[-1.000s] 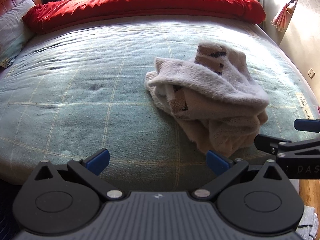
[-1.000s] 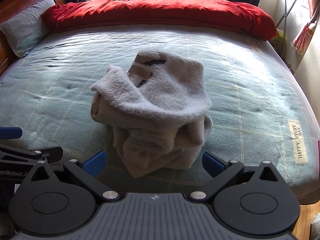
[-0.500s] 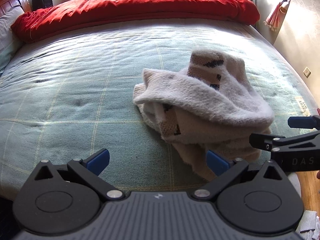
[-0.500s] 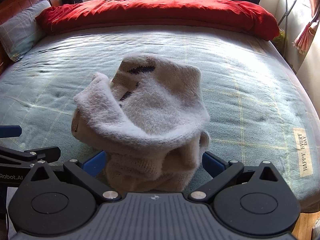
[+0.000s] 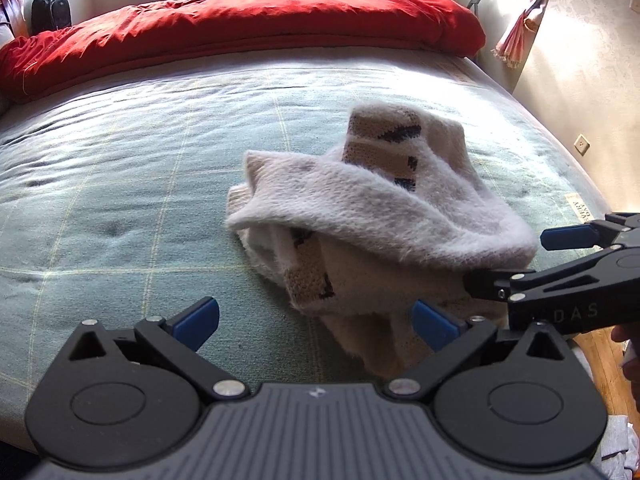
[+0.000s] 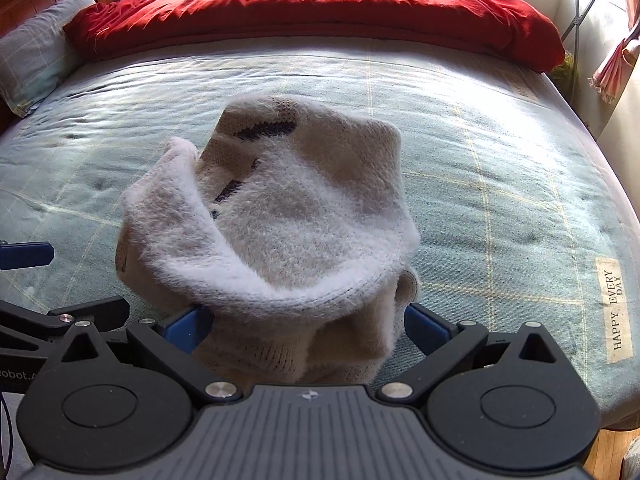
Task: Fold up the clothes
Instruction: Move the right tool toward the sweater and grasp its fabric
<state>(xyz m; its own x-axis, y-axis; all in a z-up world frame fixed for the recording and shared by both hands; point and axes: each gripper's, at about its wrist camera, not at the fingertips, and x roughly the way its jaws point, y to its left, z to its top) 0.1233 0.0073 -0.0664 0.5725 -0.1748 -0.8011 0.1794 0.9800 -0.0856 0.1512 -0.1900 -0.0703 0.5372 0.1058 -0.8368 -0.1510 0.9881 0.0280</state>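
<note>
A fluffy cream sweater (image 5: 372,216) with tan and dark knit patches lies crumpled in a heap on the grey-green bedspread (image 5: 120,208). It also shows in the right wrist view (image 6: 288,216). My left gripper (image 5: 316,320) is open, low over the bed's front edge, with its right finger against the heap's front left corner. My right gripper (image 6: 304,322) is open with the sweater's front hem between its wide-spread fingers. The right gripper also shows from the side in the left wrist view (image 5: 560,260).
A rolled red duvet (image 5: 240,28) lies along the far side of the bed. A grey pillow (image 6: 32,64) sits at the far left. A curtain (image 5: 520,24) and wall are to the right. Wooden floor (image 5: 600,344) borders the bed's near right corner.
Both grippers have moved forward toward the sweater. The right gripper's open fingers now straddle its front hem. The sweater has not moved.
</note>
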